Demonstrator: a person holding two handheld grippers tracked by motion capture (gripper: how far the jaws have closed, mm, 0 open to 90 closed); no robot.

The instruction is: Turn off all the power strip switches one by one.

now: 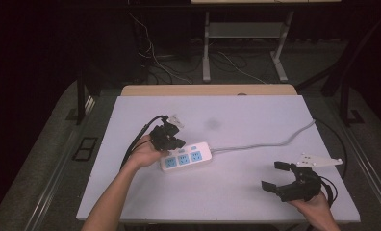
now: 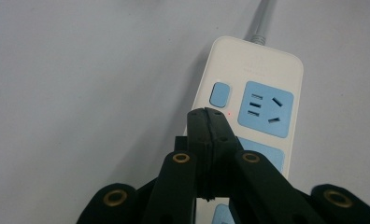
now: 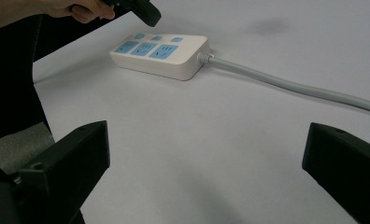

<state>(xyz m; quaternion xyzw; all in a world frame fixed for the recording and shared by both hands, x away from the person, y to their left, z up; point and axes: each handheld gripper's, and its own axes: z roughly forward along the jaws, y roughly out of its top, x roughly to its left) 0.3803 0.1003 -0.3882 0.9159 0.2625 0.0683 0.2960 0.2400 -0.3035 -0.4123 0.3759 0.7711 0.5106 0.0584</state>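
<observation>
Black jaws pressed flat together, that's my left gripper (image 2: 210,114), closed tight with nothing between them. I've got its joined tip sitting right over the power strip (image 2: 248,107), just beside the small blue switch (image 2: 220,94) at the strip's cable end, with a tiny red light glowing right next to the tip. Whether the tip actually touches the casing, I can't tell from here. Past the tip there's the first blue socket panel (image 2: 266,108), and another socket face peeks out beside the jaws, lower down. Beyond that end, the grey cable (image 2: 261,18) leaves the white casing.

From the high view, my left hand (image 1: 145,153) carries that gripper at the strip's near-left end, and the strip lies slanted on the white table (image 1: 236,202), cable (image 1: 265,143) snaking away toward the far right edge.

Now my right gripper (image 1: 275,175): jaws spread wide, holding nothing, hovering well apart from the strip near the table's front right corner, pointed back toward it. In its own view the strip (image 3: 162,53) lies ahead, between the spread jaws.
</observation>
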